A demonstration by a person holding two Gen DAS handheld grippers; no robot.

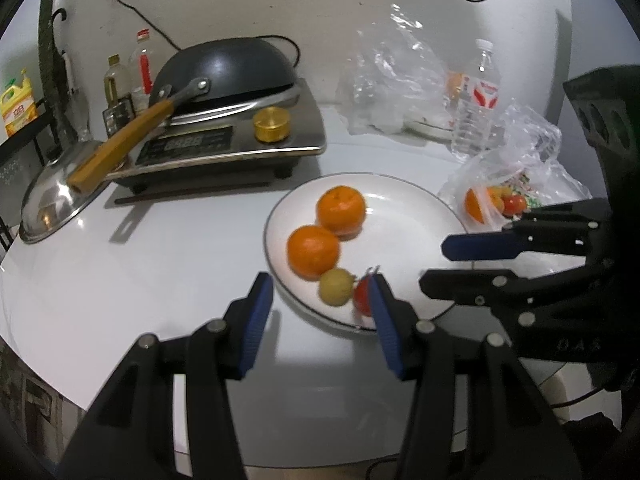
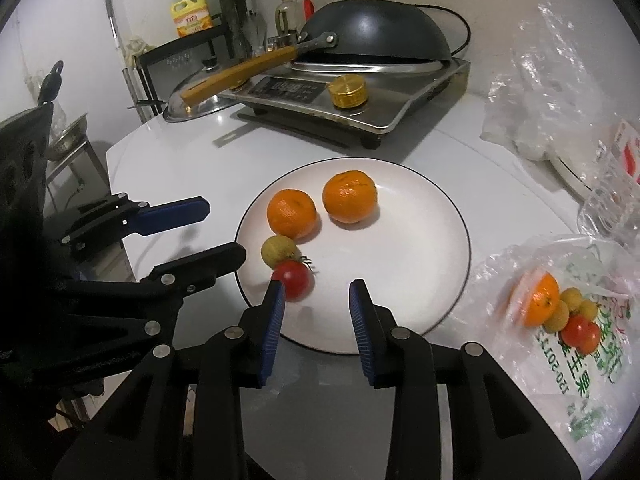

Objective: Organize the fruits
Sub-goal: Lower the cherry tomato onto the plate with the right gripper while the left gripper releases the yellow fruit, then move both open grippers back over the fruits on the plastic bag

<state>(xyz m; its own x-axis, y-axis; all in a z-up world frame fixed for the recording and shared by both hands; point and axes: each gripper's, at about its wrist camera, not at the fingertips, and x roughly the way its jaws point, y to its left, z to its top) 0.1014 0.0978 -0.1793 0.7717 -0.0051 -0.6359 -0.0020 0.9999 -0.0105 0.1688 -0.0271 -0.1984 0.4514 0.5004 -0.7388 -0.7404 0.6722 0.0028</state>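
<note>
1. White plate (image 2: 420, 208) on the counter (image 2: 180, 168) holds two oranges (image 2: 350, 197), a small yellow-green fruit (image 2: 277, 249) and a red tomato (image 2: 293, 282).
2. Left claw (image 1: 320, 312) parted, empty, over plate's near rim.
3. Right claw (image 2: 318, 308) parted, empty; tomato just beside one finger.
4. Plastic bag (image 2: 560, 320) beside the plate holds more fruit.

The left hand-held gripper (image 1: 322, 286) covers part of the tomato (image 1: 362, 297). A clear bag (image 2: 560, 312) veils its fruit, its print cut off. The water bottle (image 2: 612, 196) runs off the edge.
</note>
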